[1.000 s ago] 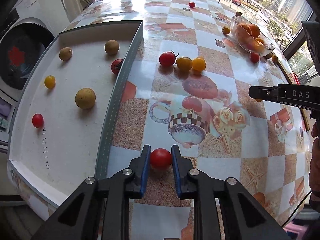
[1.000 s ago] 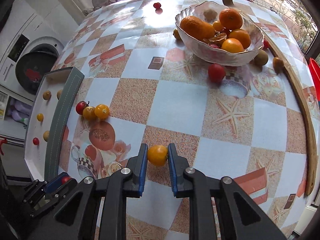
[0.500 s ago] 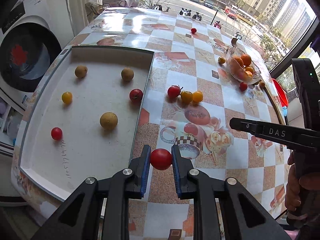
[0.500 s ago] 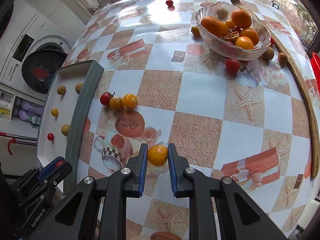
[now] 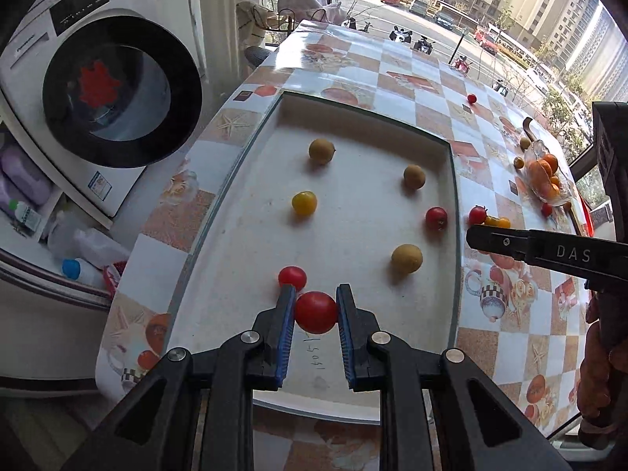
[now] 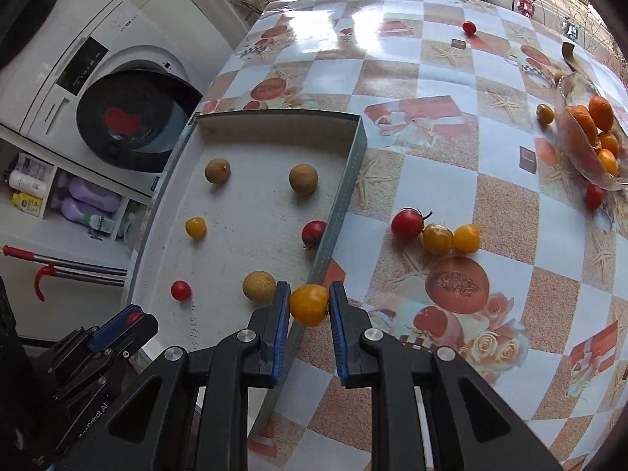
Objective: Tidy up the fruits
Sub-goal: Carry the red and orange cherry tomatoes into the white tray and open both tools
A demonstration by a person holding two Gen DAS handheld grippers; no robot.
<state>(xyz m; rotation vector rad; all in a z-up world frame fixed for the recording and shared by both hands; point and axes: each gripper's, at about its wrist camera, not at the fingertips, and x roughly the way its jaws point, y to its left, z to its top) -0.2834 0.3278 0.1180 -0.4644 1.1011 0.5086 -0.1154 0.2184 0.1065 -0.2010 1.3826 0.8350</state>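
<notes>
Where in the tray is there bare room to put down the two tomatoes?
In the tray, the middle is bare, between the yellow tomato and the brown fruit. The far end behind the two brown fruits is bare too. The right side is more crowded.

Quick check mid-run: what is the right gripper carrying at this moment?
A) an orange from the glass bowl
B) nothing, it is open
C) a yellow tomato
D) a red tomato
C: in the right wrist view the right gripper is shut on a yellow tomato, pinched between its blue pads by the tray wall.
</notes>
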